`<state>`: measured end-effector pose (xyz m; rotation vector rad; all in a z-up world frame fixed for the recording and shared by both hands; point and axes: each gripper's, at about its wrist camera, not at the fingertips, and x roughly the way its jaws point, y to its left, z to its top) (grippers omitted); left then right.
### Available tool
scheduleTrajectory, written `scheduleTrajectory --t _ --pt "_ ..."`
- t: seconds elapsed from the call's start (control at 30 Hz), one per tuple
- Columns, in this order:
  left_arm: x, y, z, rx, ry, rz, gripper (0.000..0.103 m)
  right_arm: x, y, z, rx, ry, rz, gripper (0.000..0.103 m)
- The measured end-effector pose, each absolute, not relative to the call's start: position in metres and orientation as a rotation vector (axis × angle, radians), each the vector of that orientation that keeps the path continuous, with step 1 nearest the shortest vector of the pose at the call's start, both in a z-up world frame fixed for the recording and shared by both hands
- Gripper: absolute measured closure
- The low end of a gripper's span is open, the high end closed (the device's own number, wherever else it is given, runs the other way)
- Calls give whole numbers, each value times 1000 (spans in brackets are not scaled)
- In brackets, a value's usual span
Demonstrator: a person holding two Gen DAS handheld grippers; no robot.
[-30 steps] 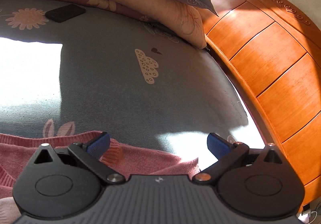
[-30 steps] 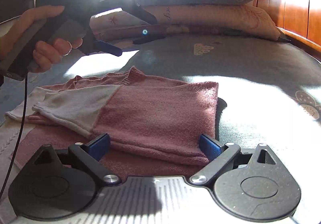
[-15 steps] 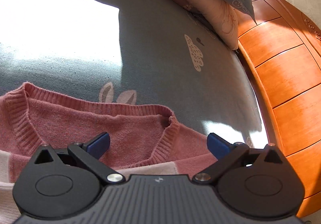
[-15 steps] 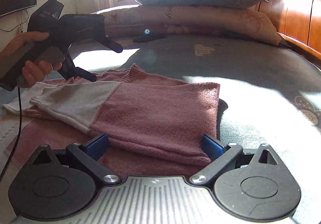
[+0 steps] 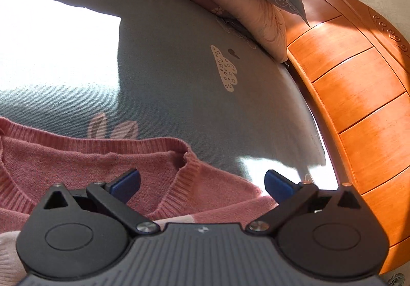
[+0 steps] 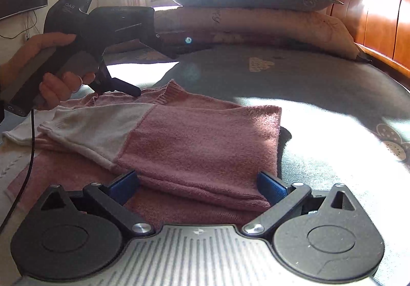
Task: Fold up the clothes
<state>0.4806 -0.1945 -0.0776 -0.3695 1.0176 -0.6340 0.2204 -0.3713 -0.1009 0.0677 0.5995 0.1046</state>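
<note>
My left claw [image 5: 202, 180] is spread wide and grips nothing, tilted downward. My left hand [image 6: 48, 73] wraps its handle, fingers [image 6: 64, 83] curled underneath. My right claw [image 6: 198, 184] also gapes wide, held low and level.

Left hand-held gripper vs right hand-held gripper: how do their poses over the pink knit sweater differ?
The left hand-held gripper is over the ribbed neckline of the pink knit sweater; the right hand-held gripper faces its folded edge. In the right wrist view the left one is raised above the fabric; the right one sits low, its blue pads flanking the fold. Both are open and hold nothing.
</note>
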Motion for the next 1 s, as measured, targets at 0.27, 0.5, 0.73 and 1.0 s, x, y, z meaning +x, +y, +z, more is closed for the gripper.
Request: scheduleTrajectory --t 0.27,0.5,0.73,1.0 --pt "494 -187 -51 -411 960 -550 1 221 -373 -101 72 599 108 1" --pt "478 -133 -9 -317 955 -462 1 221 -372 -101 72 599 105 1" --pt "491 -91 -67 -382 1042 -333 1 221 -371 -101 64 599 102 0" --pt "512 -71 -84 -438 961 -282 1 222 -369 -103 44 597 101 0"
